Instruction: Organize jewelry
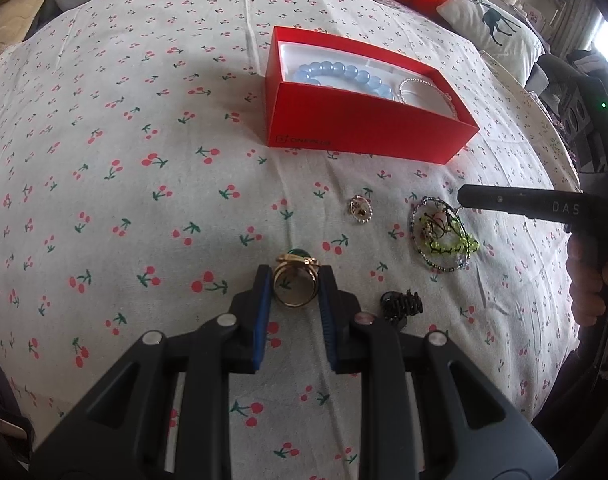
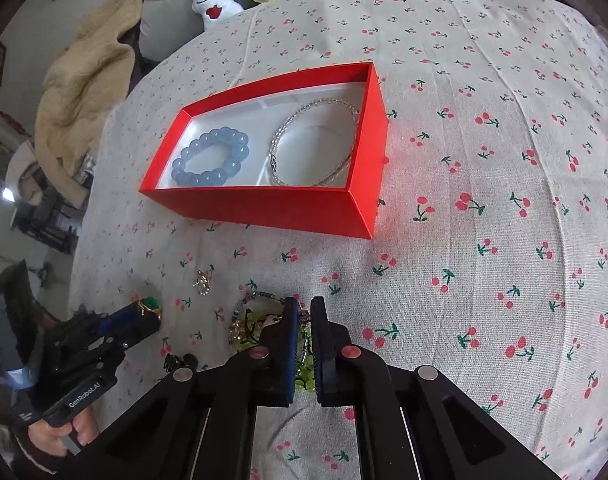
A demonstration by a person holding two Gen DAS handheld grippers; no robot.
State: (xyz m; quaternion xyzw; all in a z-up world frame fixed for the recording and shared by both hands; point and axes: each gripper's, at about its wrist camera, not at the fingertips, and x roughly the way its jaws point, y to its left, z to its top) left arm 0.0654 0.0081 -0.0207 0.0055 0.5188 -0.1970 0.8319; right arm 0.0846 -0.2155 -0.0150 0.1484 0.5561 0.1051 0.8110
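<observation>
Soft daylight, fisheye warping (dark corners)

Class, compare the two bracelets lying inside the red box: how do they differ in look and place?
The blue bracelet has big, round, cloudy blue beads; the clear bracelet has tiny see-through beads. The blue bracelet makes a smaller, thicker ring, the clear one a wider, thinner loop. In the right wrist view, blue lies left, clear lies right. Both lie flat on the white floor of the red box.

Left gripper (image 1: 295, 280) clamps a gold ring with green stone (image 1: 295, 280) on the cherry-print cloth (image 1: 143, 120). Red box (image 1: 364, 128) toward the far edge holds a blue bead bracelet (image 1: 344, 74) and a clear bead bracelet (image 1: 428, 90). Small charm (image 1: 360, 209), tangled green beaded jewelry (image 1: 444, 236) and black clip (image 1: 400, 304) lie near the right edge; right gripper's finger (image 1: 516, 202) reaches over the tangle.
</observation>
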